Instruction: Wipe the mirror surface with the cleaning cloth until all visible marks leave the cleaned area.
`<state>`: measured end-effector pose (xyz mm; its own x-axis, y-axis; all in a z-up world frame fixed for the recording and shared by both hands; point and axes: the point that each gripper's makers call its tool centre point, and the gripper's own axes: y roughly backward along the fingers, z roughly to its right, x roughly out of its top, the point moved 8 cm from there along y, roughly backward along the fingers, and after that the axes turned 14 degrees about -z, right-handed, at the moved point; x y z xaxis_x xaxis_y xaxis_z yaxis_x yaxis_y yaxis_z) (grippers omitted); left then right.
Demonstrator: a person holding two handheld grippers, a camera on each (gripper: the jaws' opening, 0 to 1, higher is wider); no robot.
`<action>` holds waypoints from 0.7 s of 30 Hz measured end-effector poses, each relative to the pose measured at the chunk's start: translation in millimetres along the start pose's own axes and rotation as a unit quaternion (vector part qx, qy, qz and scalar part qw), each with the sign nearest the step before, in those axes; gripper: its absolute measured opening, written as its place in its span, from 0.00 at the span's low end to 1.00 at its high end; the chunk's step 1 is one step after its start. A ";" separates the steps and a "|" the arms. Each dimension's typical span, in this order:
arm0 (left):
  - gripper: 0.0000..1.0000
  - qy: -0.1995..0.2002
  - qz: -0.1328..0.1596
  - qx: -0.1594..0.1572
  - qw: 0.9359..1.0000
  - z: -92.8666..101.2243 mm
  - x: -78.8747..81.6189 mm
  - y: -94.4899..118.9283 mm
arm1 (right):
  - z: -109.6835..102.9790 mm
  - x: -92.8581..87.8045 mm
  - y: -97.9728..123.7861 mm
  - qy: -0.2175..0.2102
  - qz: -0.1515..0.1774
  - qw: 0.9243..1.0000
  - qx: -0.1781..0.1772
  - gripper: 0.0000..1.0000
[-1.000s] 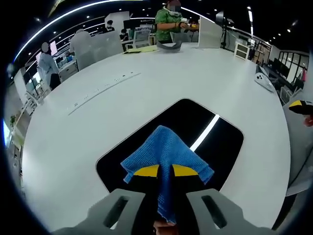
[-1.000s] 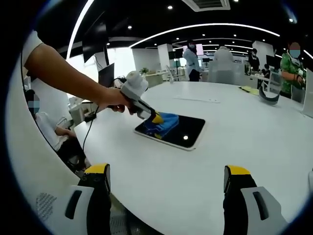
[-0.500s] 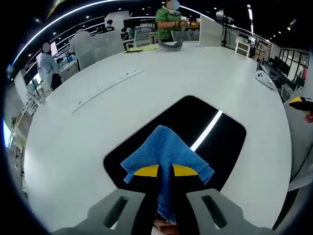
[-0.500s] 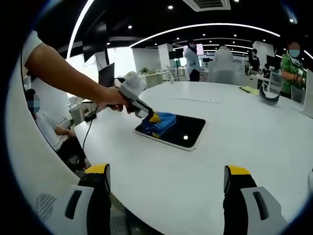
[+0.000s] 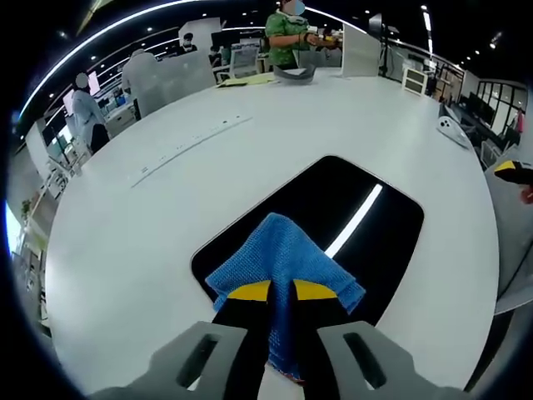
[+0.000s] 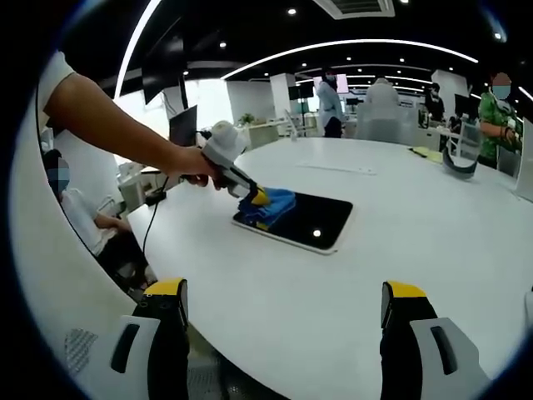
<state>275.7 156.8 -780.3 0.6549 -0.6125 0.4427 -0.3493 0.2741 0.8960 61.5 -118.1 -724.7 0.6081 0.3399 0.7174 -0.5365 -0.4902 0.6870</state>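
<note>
On the white round table [image 5: 150, 225], near its edge closest to me, lies the mirror [image 5: 366, 242], a dark rectangular slab reflecting a bright streak of ceiling light; my left gripper [image 5: 282, 290] has its yellow-tipped jaws pinched together on the blue cleaning cloth [image 5: 279, 254], which is pressed onto the mirror's near corner and spreads out ahead of the tips; in the right gripper view the same left gripper [image 6: 260, 197] sits in my hand [image 6: 193, 166], tilted down onto the cloth [image 6: 273, 205] at the mirror's [image 6: 312, 222] left end; my right gripper [image 6: 283, 304] hangs well apart from the mirror, jaws spread wide, holding nothing.
</note>
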 end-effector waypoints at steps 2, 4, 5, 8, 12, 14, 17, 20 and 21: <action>0.07 0.001 0.000 0.001 1.000 -0.3 -1.2 0.6 | -1.0 0.8 0.8 0.000 0.001 1.000 0.000 0.97; 0.07 0.000 0.001 0.002 1.000 0.5 -3.5 2.8 | -1.7 1.2 1.6 0.001 0.002 1.000 -0.001 0.97; 0.07 0.001 0.002 0.003 1.000 1.0 -5.5 4.9 | -2.0 1.3 1.8 0.001 0.002 1.000 -0.001 0.97; 0.07 0.002 0.001 0.002 1.000 0.7 -8.0 7.5 | -3.0 1.3 1.8 0.001 0.001 1.000 -0.001 0.97; 0.07 0.001 0.000 0.003 1.000 -0.9 -11.6 10.7 | -4.9 1.8 1.3 0.006 0.000 1.000 0.000 0.97; 0.07 0.001 -0.001 0.003 1.000 -0.9 -12.8 12.0 | -5.4 2.0 1.3 0.005 0.000 1.000 0.000 0.97; 0.07 0.000 -0.001 0.003 1.000 -1.9 -13.2 12.4 | -5.8 1.6 1.4 0.007 -0.002 1.000 -0.001 0.96; 0.07 -0.002 -0.003 0.003 1.000 -2.0 -13.5 13.3 | -6.8 1.5 1.9 0.007 0.000 1.000 -0.001 0.96; 0.07 0.000 -0.002 0.002 1.000 -2.1 -13.7 13.2 | -7.0 1.3 1.7 0.007 -0.001 1.000 -0.001 0.96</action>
<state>263.6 170.4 -774.5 0.6571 -0.6132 0.4384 -0.3494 0.2676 0.8980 57.3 -112.9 -721.8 0.6015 0.3524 0.7169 -0.5365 -0.4868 0.6894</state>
